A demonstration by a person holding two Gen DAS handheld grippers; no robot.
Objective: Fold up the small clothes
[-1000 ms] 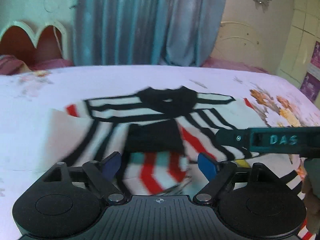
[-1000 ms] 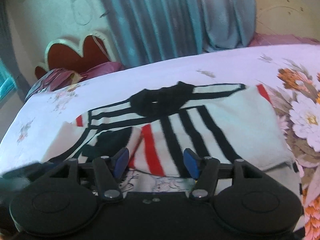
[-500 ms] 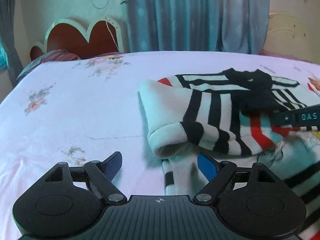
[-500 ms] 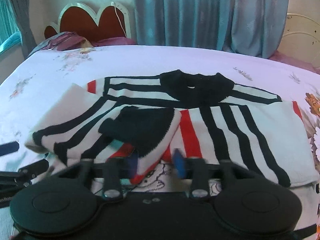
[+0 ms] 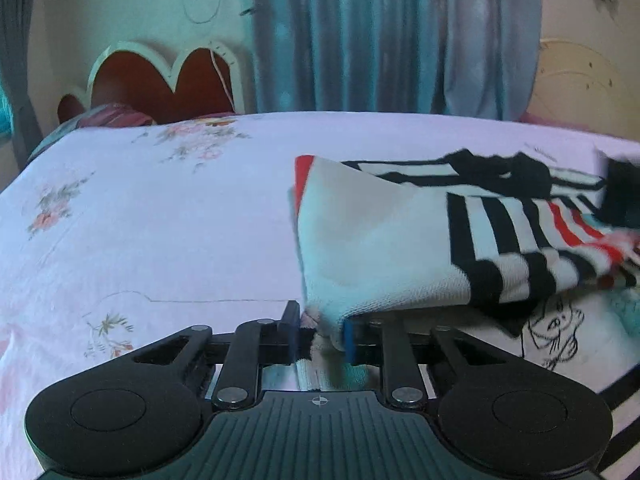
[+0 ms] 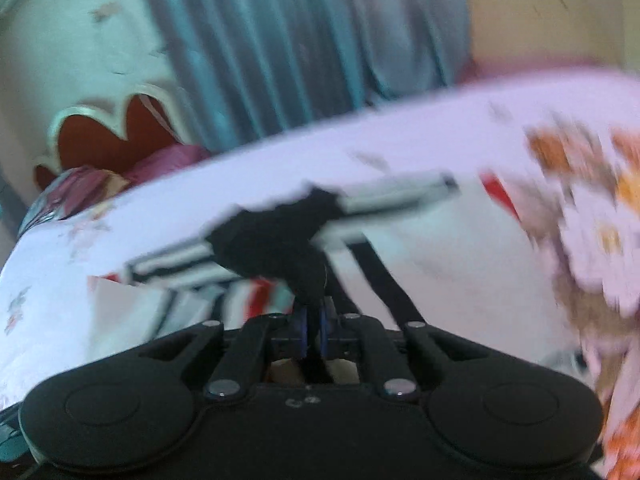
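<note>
A small white sweater (image 5: 400, 240) with black and red stripes and a black collar lies on the bed. My left gripper (image 5: 320, 336) is shut on the white edge of its folded left side, near the bottom of the left wrist view. In the blurred right wrist view, my right gripper (image 6: 314, 330) is shut on a black part of the sweater (image 6: 280, 240), which rises from the jaws. The black sleeve cuff shows at the right edge of the left wrist view (image 5: 622, 196).
The bed (image 5: 160, 220) has a pale pink floral sheet, open to the left of the sweater. A scalloped red headboard (image 5: 160, 80) and pillows (image 6: 92, 188) stand at the far left. Blue curtains (image 5: 380, 32) hang behind the bed.
Both grippers have closed on the sweater. The left one moved in onto the folded white edge. The right one took the black part and is moving fast, blurring its view.
</note>
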